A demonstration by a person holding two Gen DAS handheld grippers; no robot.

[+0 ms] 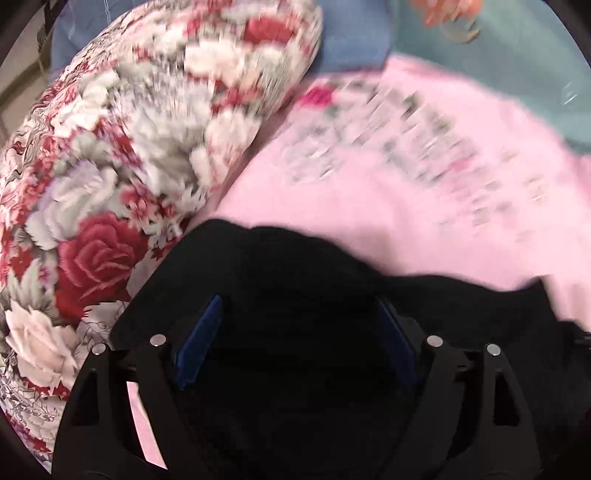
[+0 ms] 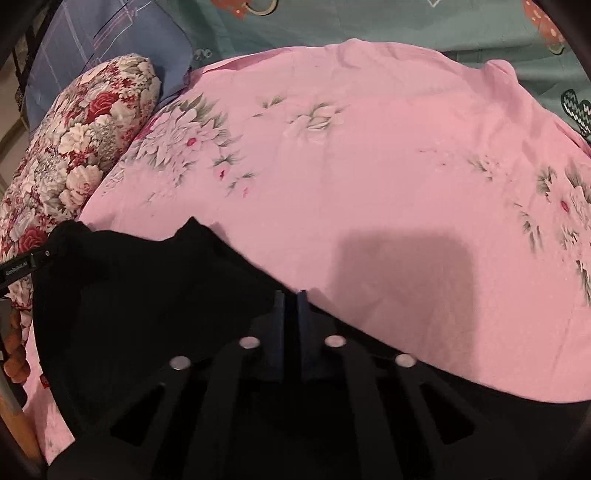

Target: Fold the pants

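Observation:
Black pants (image 1: pixel 314 258) lie bunched on a pink flowered sheet (image 1: pixel 406 203). My left gripper (image 1: pixel 300 300) stands over them with its blue pads (image 1: pixel 201 339) wide apart. Dark cloth fills the gap, and the pads do not press on it. In the right wrist view the pants (image 2: pixel 147 288) spread from the lower left to the fingers. My right gripper (image 2: pixel 290 293) is shut, its pads together on the pants' upper edge where it meets the pink sheet (image 2: pixel 369 166). The left wrist view is blurred.
A red-and-white rose-print pillow (image 1: pixel 129 147) (image 2: pixel 85 140) lies against the pants' left side. Behind it are a blue pillow (image 2: pixel 103 48) and a teal sheet (image 2: pixel 369 22). A hand (image 2: pixel 14 354) and part of the other gripper show at the left edge.

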